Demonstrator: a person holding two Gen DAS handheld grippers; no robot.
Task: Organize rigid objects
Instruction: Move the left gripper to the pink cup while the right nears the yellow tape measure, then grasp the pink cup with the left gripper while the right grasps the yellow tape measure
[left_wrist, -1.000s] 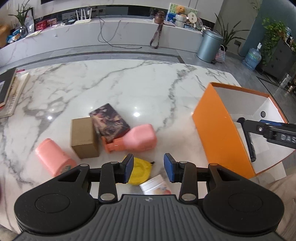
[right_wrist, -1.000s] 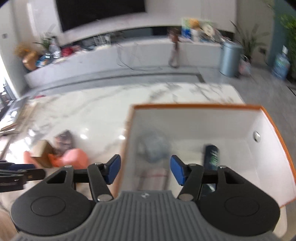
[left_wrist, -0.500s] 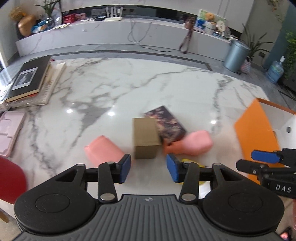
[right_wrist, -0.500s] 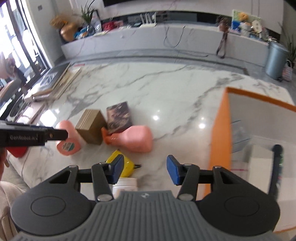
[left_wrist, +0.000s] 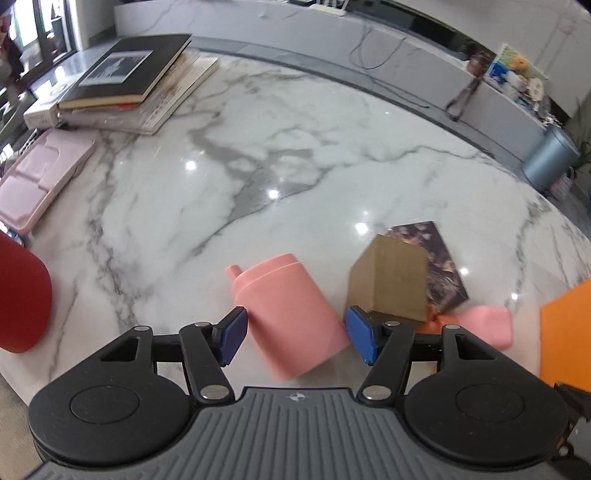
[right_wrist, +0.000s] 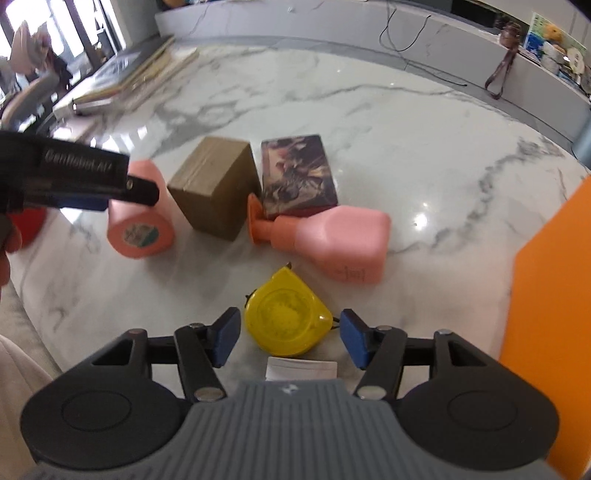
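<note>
Marble table (left_wrist: 295, 155), items listed left to right as seen from the two wrist cameras

Left edge: a red rounded object (left_wrist: 18, 295), partly out of frame; a pink flat tray (left_wrist: 40, 177); a stack of books (left_wrist: 140, 77) at the far left corner

Left gripper (left_wrist: 293, 338): jaws spread wide and just lately opening further, nothing pressed by the blue pads. The pink cylindrical container (left_wrist: 284, 314) lies on its side between the fingers, its body framed by both pads, with no firm contact to be made out. From the right wrist view the same container (right_wrist: 142, 214) is seen end-on, a label on its base, with the left gripper's finger (right_wrist: 136, 190) held over it

Cardboard box (right_wrist: 216, 186): set just right of the pink container, a corner toward the camera

Patterned box (right_wrist: 297, 173): lying flat, touching the cardboard box's right side

Pink bottle (right_wrist: 340, 240): on its side, orange cap resting against the patterned box's near edge

Right gripper (right_wrist: 290, 341): jaws moderately wide, just lately reopening, nothing held. The yellow tape measure (right_wrist: 288, 317) lies flat between the fingertips, clear of both pads. A white item (right_wrist: 301, 368) lies directly below it, half hidden by the gripper body

Far right: the orange box (right_wrist: 554, 295), only its outer wall visible
</note>
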